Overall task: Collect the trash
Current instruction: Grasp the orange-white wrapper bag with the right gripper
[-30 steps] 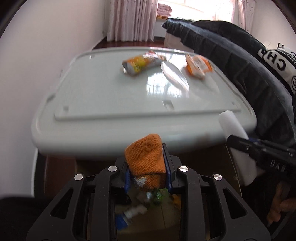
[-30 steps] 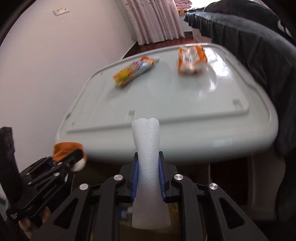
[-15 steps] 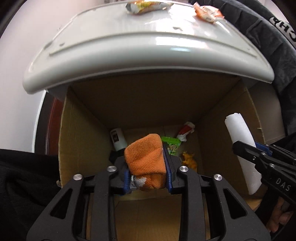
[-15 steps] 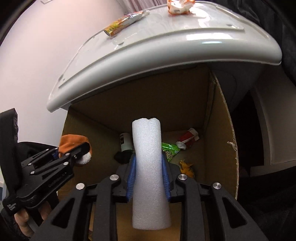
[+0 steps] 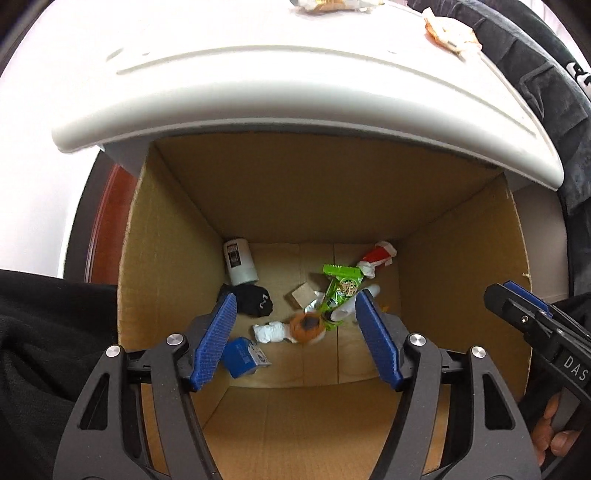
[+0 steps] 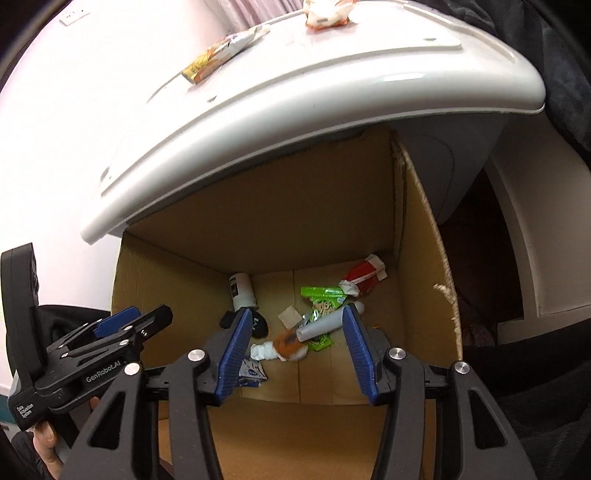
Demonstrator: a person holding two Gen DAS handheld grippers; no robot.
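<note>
wrappers, a yellow-orange one [image 6: 225, 55] and an orange-white one [image 6: 327, 13], were seen on the tabletop [image 6: 332, 85] along the frame's top. both looked light, crinkly, slippery, best pinched at an edge. left claw [image 5: 295, 332] and right claw [image 6: 291, 347] were held spread wide, empty, above the cardboard box [image 6: 424, 258].

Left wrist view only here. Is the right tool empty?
Observer: Yes. The right wrist view shows the right tool open, with nothing between its fingers.
Operator: Where's the foam tube? One of my fingers hides most of it.
Observer: It lies on the bottom of the cardboard box, slanted across the green wrapper.
Operator: My frame crops the top. What's up there?
Observer: On the white lid lie a long yellow-orange wrapper, seen whole, and a crumpled orange-white wrapper, lying apart.
</note>
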